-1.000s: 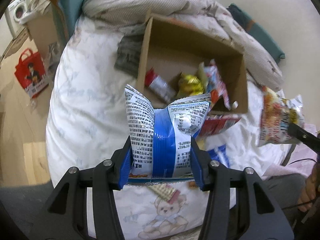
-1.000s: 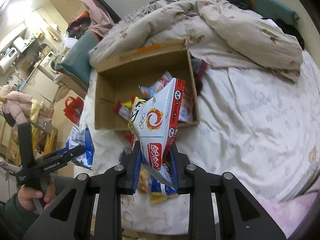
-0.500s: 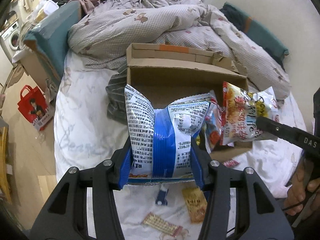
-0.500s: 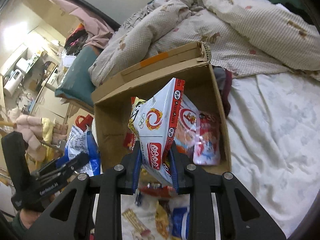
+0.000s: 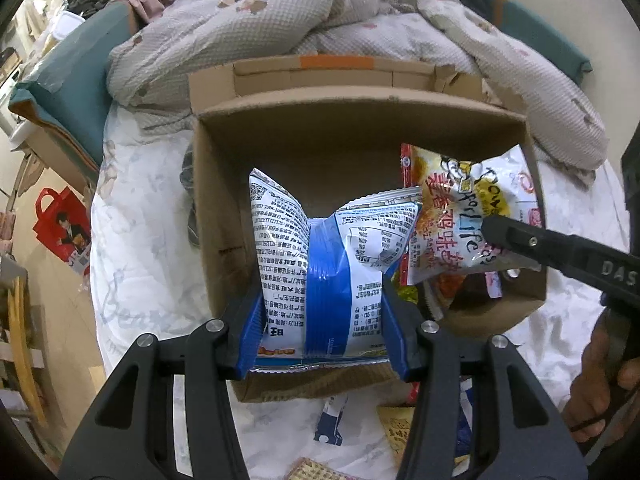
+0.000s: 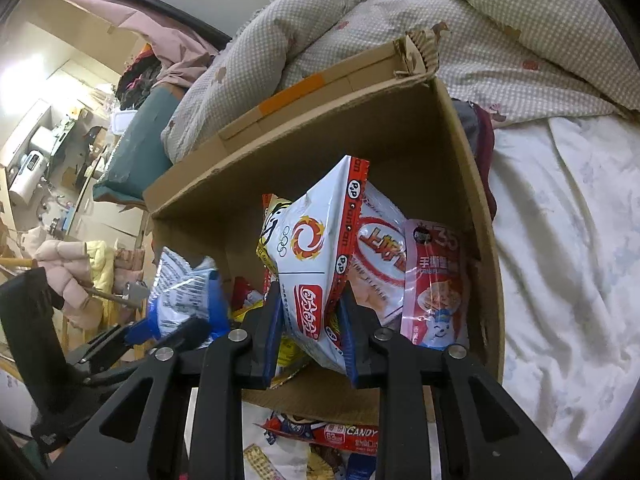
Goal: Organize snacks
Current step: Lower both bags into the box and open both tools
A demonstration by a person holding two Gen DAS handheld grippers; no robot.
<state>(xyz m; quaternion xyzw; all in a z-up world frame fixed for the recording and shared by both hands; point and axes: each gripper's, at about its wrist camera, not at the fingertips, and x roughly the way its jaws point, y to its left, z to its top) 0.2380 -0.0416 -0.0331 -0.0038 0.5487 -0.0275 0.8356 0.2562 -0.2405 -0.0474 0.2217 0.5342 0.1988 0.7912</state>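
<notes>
My left gripper [image 5: 322, 338] is shut on a blue and white snack bag [image 5: 324, 268], held upright over the near left part of an open cardboard box [image 5: 224, 184] on the bed. My right gripper [image 6: 310, 340] is shut on a white and red snack bag [image 6: 316, 256], held over the same box [image 6: 476, 216]. That bag [image 5: 460, 216] shows at the right in the left wrist view, and the blue bag [image 6: 182, 292] at the left in the right wrist view. Inside the box lie a pink packet [image 6: 436, 280] and other snacks.
A rumpled quilt [image 5: 360, 24] lies behind the box. Loose snack packets [image 5: 330, 418] and a red candy pack [image 6: 344, 434] lie on the white sheet in front of the box. A person's hand [image 5: 596, 396] holds the right gripper's handle. A red bag [image 5: 60, 224] stands on the floor at left.
Both grippers have moved forward and down toward the box with their bags; the box now fills both views and the two bags hang over its opening.
</notes>
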